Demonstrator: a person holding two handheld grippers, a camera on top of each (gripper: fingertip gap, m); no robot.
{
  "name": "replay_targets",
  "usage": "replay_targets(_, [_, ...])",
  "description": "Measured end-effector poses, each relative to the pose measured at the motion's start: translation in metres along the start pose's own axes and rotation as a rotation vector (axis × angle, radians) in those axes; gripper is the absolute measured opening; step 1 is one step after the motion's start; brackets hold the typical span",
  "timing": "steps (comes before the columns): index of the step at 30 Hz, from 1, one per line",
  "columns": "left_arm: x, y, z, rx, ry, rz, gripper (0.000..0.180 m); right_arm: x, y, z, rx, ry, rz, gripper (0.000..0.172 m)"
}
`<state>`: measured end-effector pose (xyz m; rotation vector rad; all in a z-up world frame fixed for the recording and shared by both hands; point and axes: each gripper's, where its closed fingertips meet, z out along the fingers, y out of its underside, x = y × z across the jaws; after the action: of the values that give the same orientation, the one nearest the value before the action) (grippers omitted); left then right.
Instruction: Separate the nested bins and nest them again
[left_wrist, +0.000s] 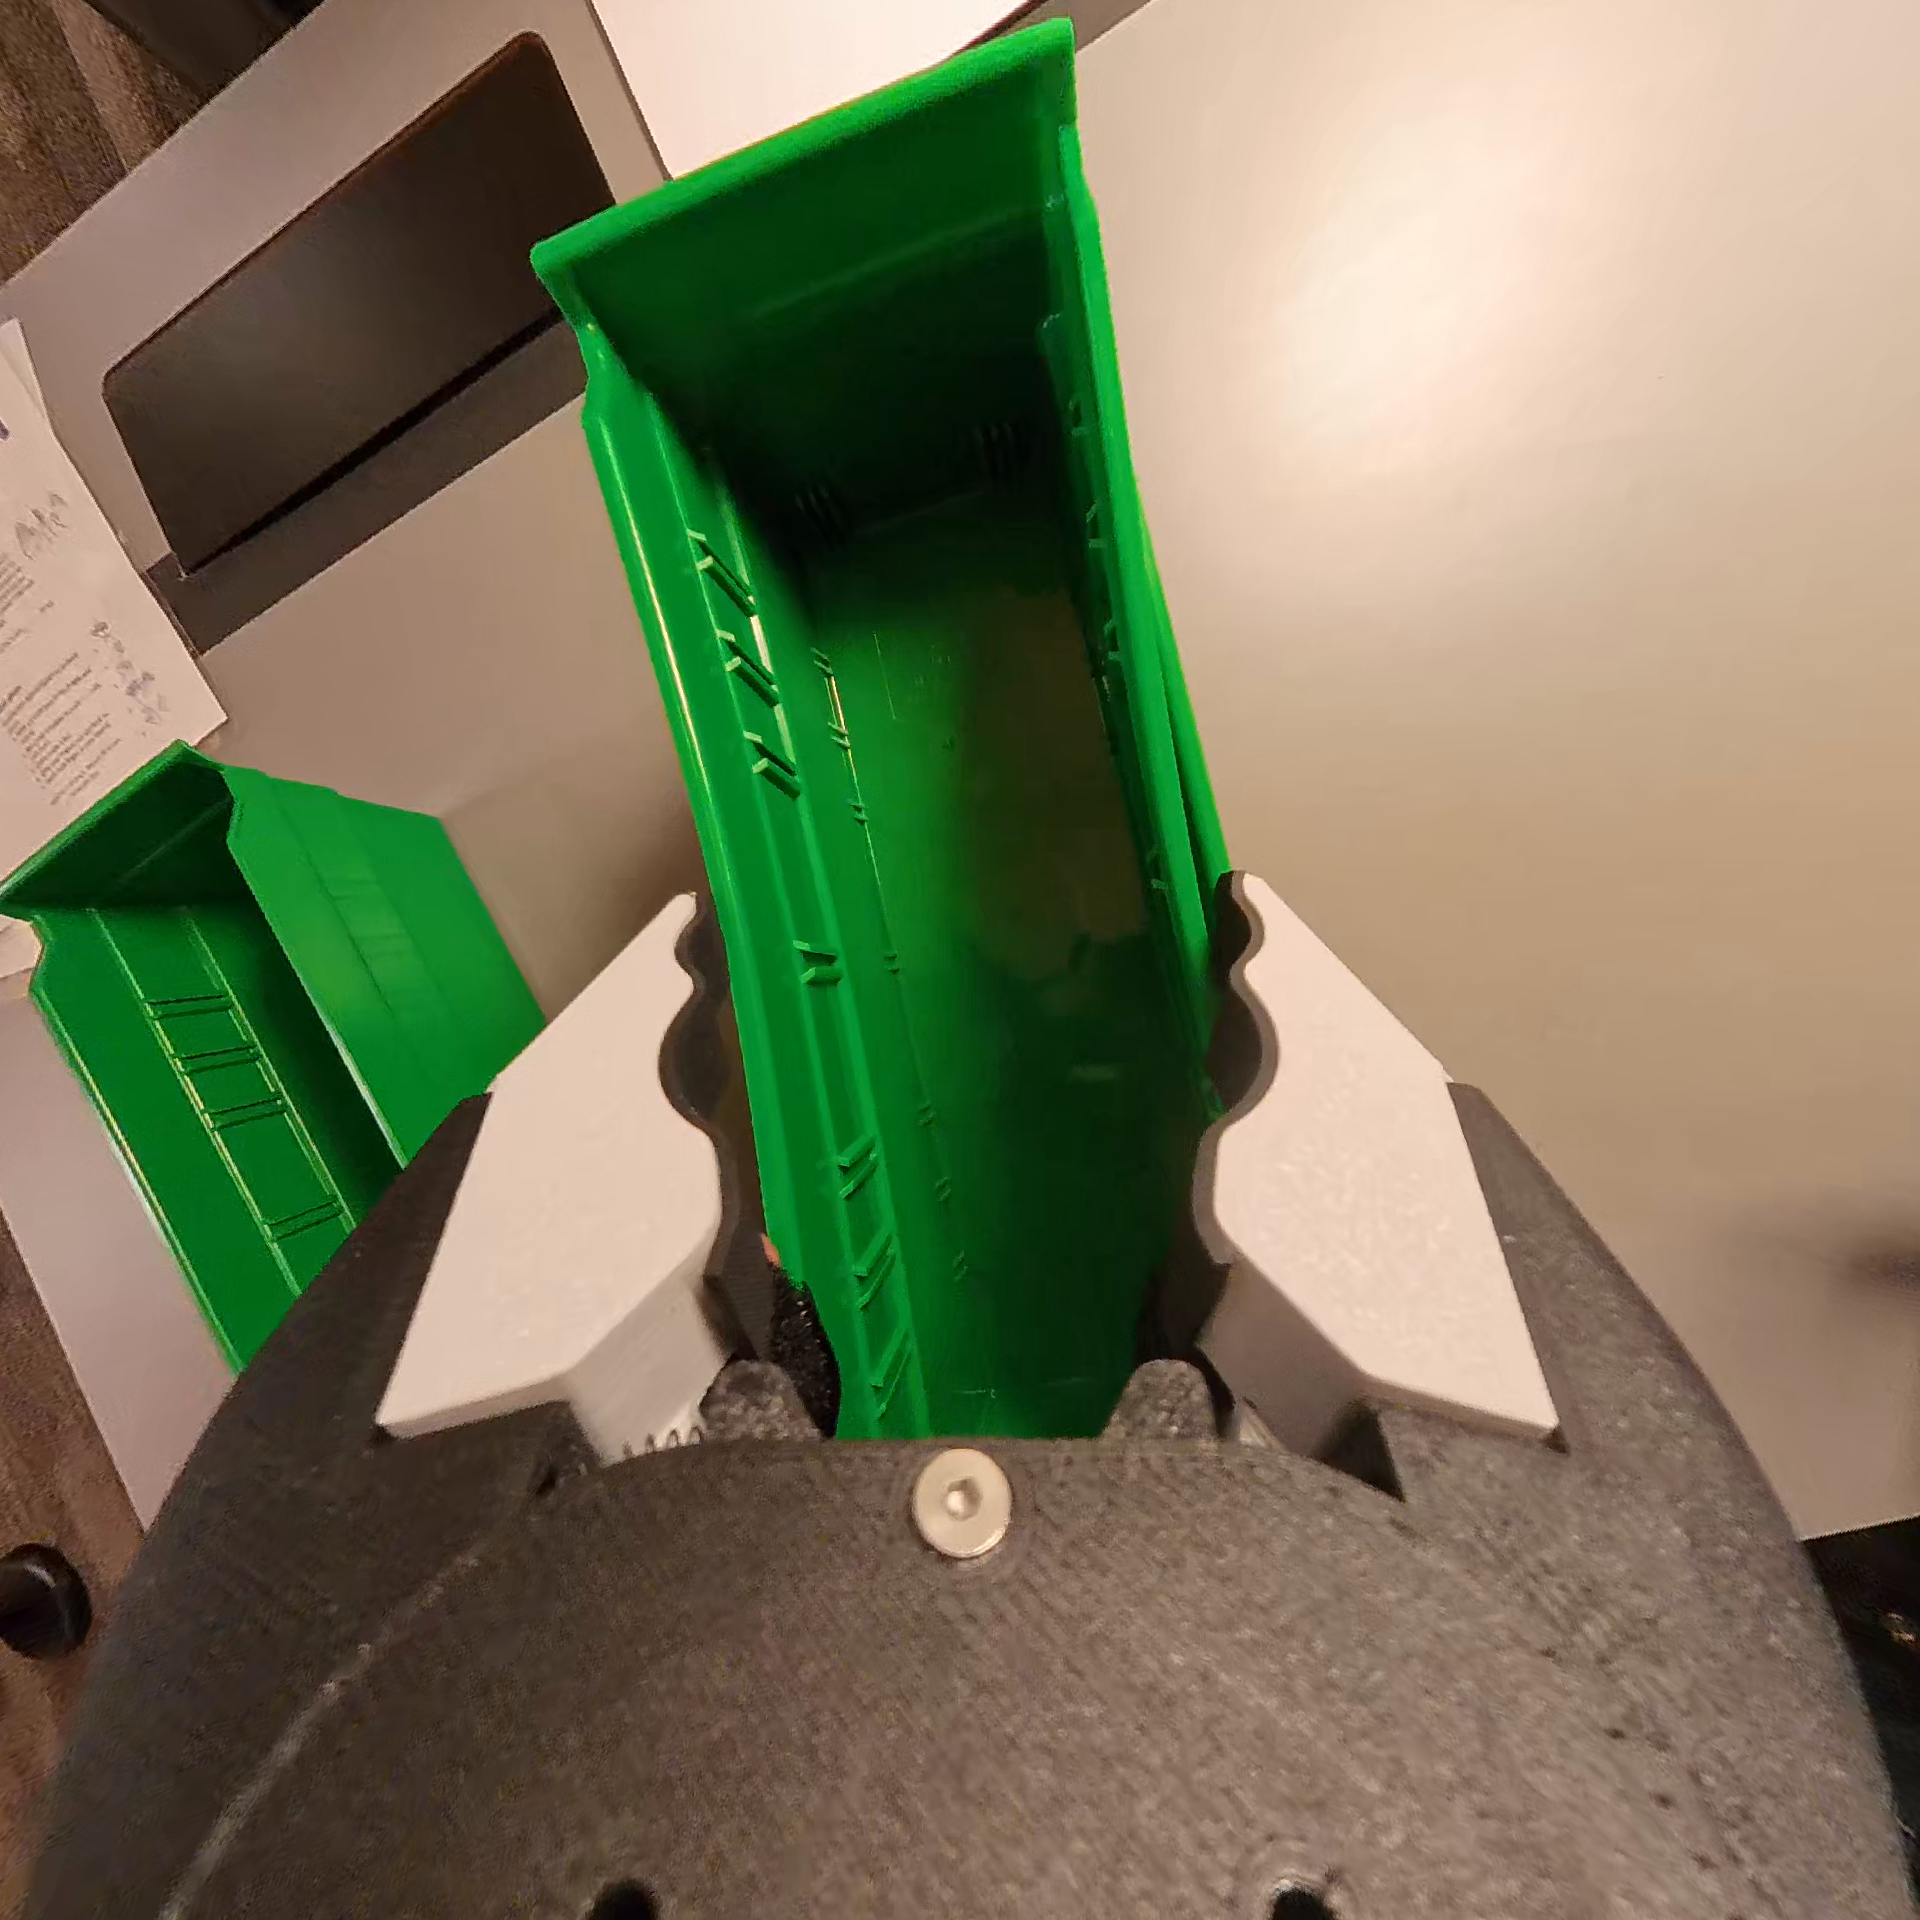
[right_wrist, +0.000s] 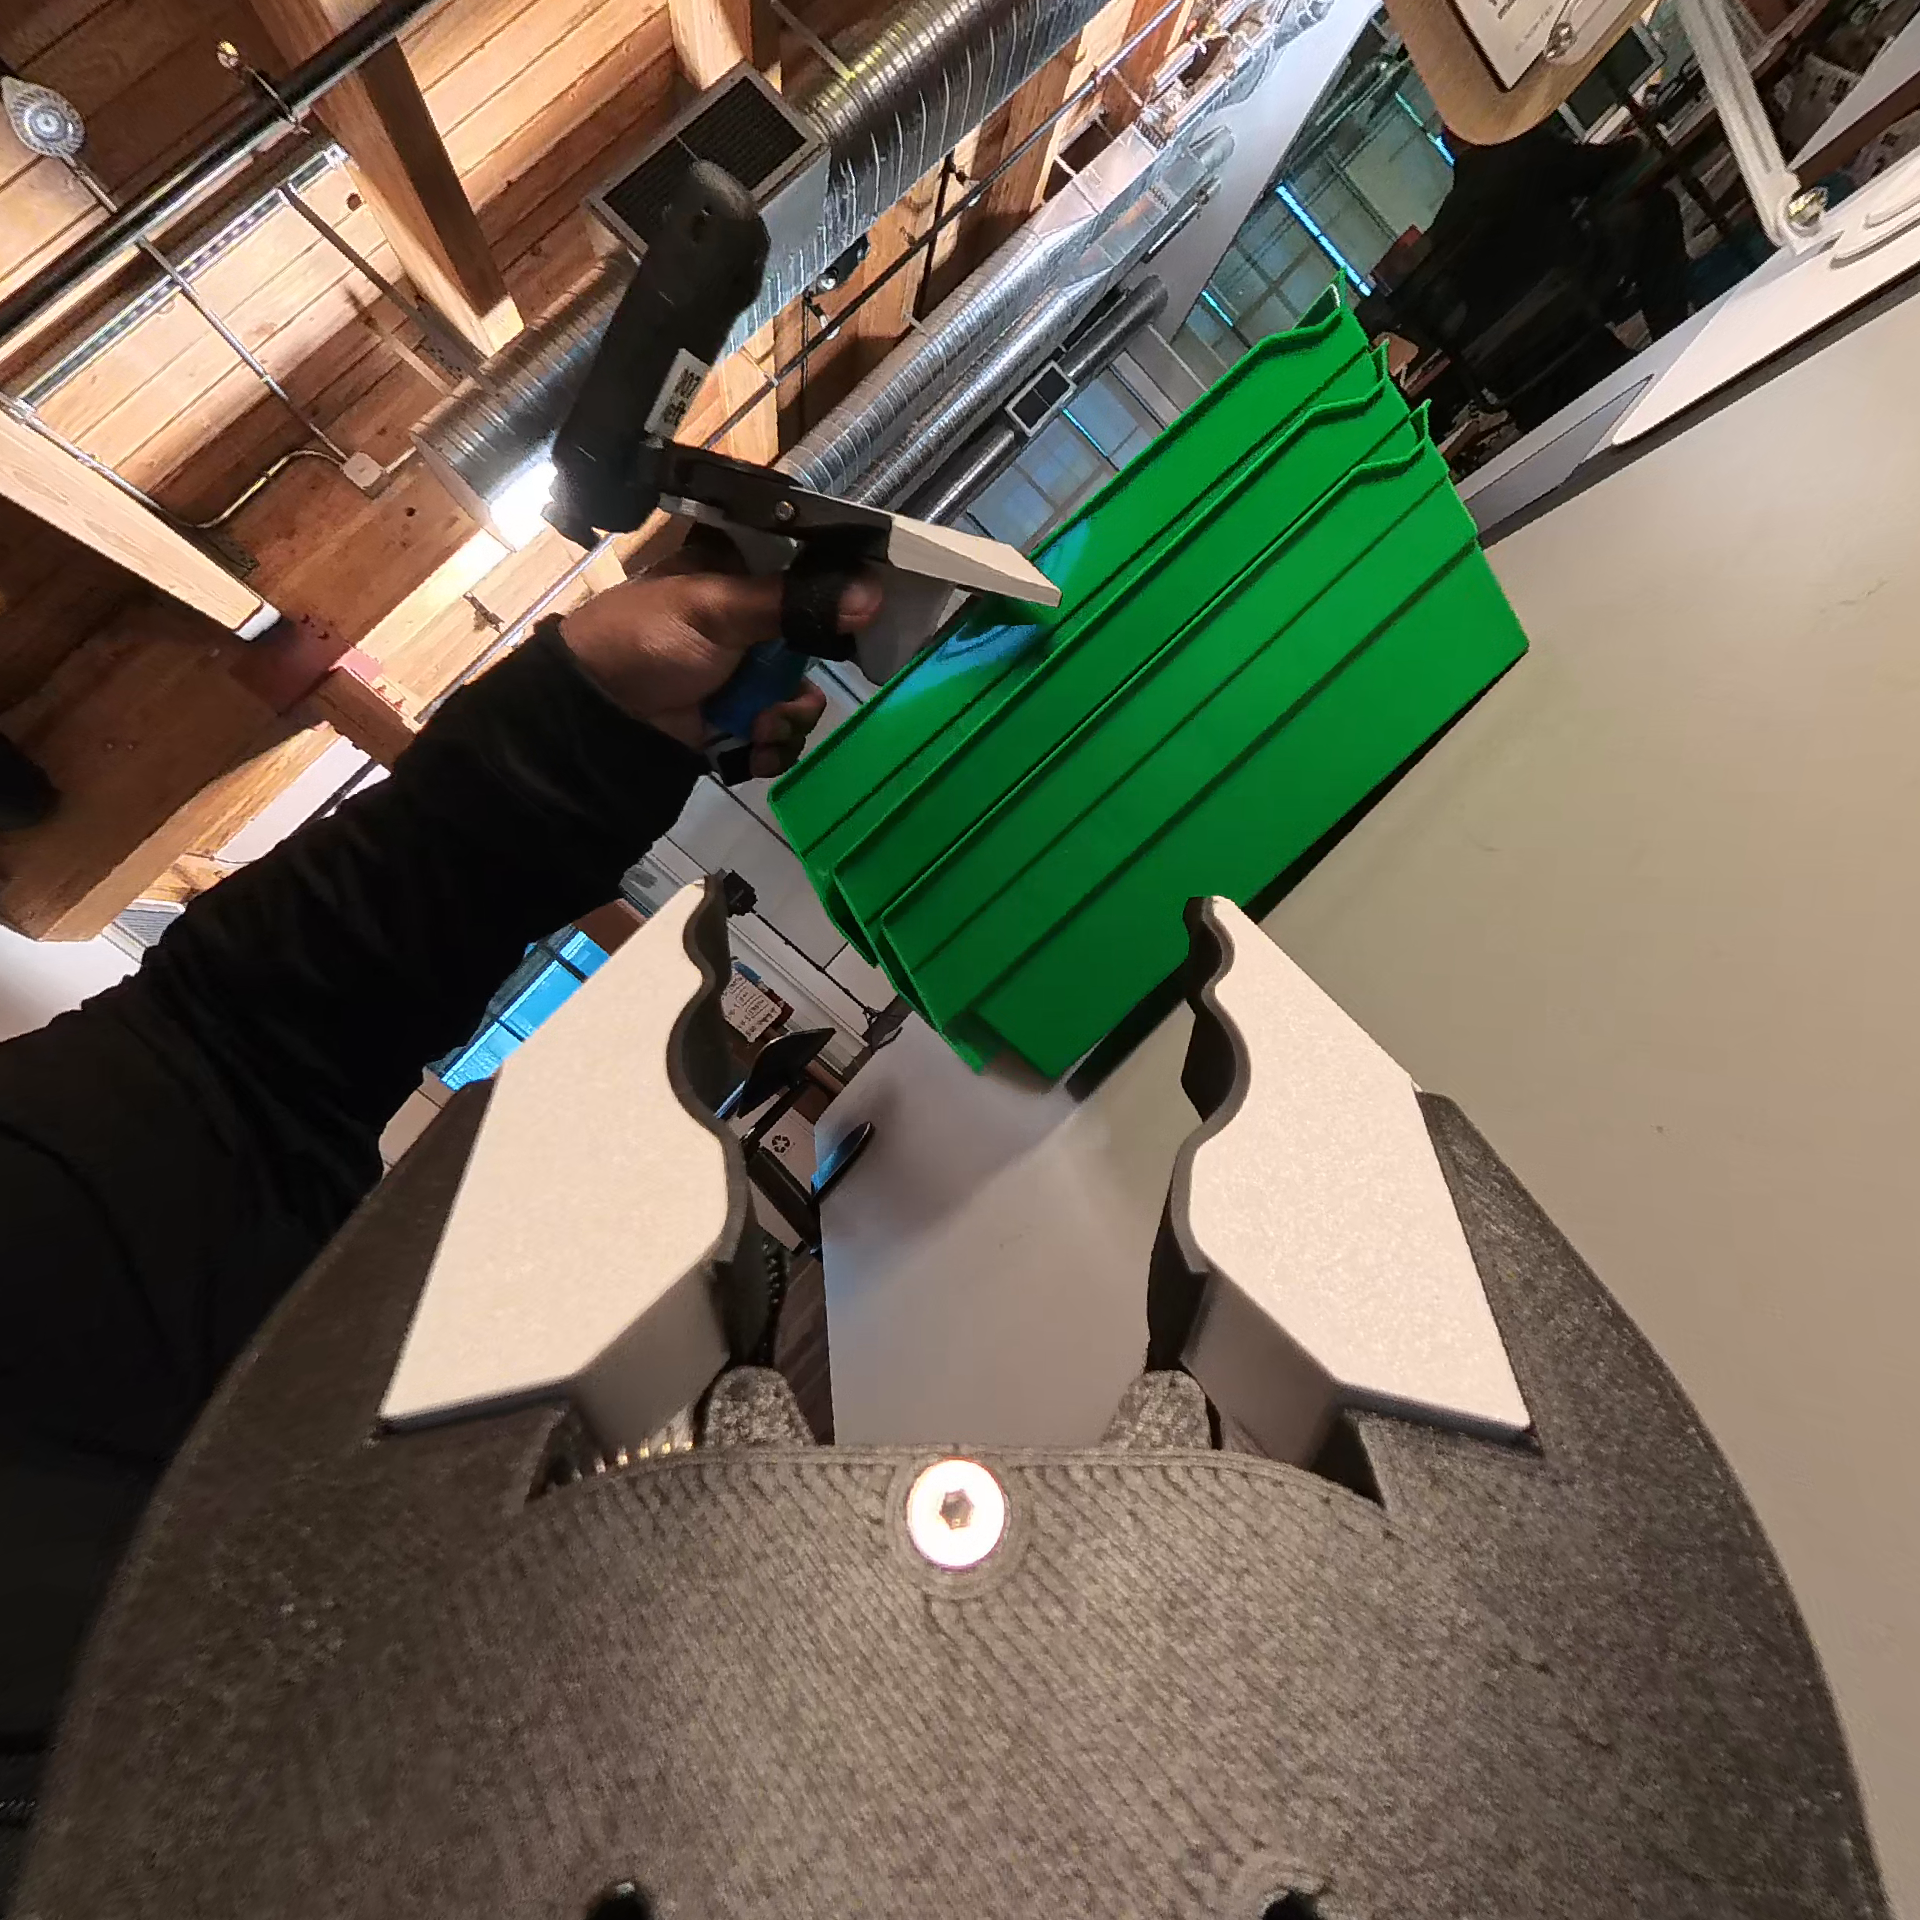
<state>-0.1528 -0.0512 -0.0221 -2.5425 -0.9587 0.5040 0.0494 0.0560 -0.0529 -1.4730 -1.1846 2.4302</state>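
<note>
Green plastic, ribbed along its walls: we hold one long bin (left_wrist: 966, 831) in our left gripper (left_wrist: 961, 997), pads clamped on both side walls, its long axis running straight ahead of the fingers. From the right side it looks seated in the stack of nested bins (right_wrist: 1174, 727) on the pale table (right_wrist: 1714, 935). Another green bin (left_wrist: 260, 1039) stands apart, left. Our right gripper (right_wrist: 956, 997) hangs spread and empty, just short of the stack's near end.

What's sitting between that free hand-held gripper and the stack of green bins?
Nothing: in the right wrist view only bare table separates the open hand-held gripper from the green bins.
</note>
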Motion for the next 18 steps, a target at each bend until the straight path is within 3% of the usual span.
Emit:
replay_targets(1, [0.0, 0.0, -0.001, 0.002, 0.001, 0.001, 0.092, 0.0, 0.0, 0.0, 0.0, 0.0, 0.0, 0.089])
replay_targets(18, [-0.002, -0.046, -0.06, 0.139, -0.02, 0.011, 0.095, 0.0, 0.0, 0.0, 0.001, -0.001, 0.001, 0.089])
